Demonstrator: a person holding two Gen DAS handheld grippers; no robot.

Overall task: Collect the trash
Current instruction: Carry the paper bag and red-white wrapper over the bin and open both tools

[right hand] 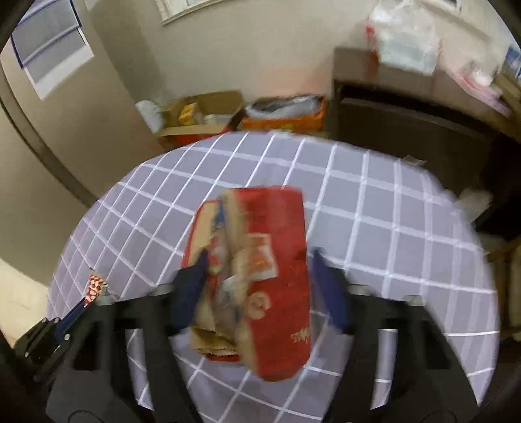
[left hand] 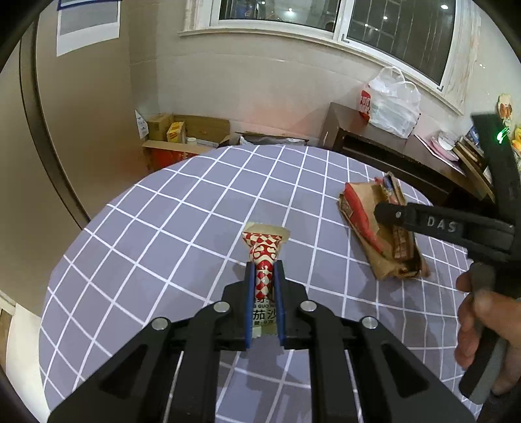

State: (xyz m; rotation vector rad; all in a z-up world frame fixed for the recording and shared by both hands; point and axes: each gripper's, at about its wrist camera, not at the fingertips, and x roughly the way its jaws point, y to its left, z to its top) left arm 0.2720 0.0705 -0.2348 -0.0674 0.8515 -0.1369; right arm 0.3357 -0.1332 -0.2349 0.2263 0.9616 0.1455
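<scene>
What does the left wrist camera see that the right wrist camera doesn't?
Only the left wrist view shows the window, the person's hand and the print on the sauce packet pinched in the left tool.

Only the right wrist view shows the orange box behind the table and the right tool open around the red paper bag.

Both show the checked tablecloth, packet, bag and white plastic bag.
</scene>
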